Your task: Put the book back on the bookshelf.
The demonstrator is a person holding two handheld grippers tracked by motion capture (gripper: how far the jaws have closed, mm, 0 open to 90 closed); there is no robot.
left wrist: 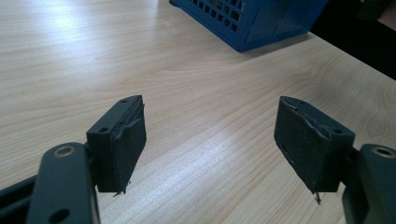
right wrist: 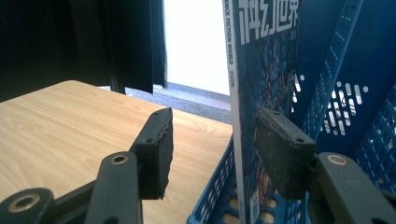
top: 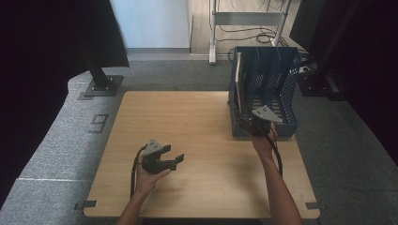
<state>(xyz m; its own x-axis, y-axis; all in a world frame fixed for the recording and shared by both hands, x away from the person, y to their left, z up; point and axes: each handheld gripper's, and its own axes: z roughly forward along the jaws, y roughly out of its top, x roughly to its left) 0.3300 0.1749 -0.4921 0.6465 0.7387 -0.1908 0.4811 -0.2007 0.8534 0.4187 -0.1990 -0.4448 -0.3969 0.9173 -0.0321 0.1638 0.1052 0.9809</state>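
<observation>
The right tool [right wrist: 212, 154] hangs at the near left corner of a blue perforated plastic file rack [top: 281, 89], its two black jaws standing apart with the spine edge of an upright science-fiction magazine with a blue illustrated cover [right wrist: 261, 70] between them; the right-hand pad [right wrist: 280, 154] seems at or very near the cover, while the left-hand one stands clear outside the rack wall, so nothing is clamped yet. The magazine stands in the rack's leftmost slot, close against the side wall, at the far right of the light wooden tabletop [top: 187, 122]. The risk, as it looks from here, lies in that thin wall: one jaw sits outside the rack and one inside, so a squeeze now might pinch the plastic together with the paper, and a pull could then drag or tip the whole rack instead of freeing the magazine. A grip taken only on the spine's edge may also let the limp pages fold or slip out. The left tool [top: 162, 159], jaws wide and empty, rests low over the tabletop well away from the rack, and so does nothing to steady it should it start to slide.
</observation>
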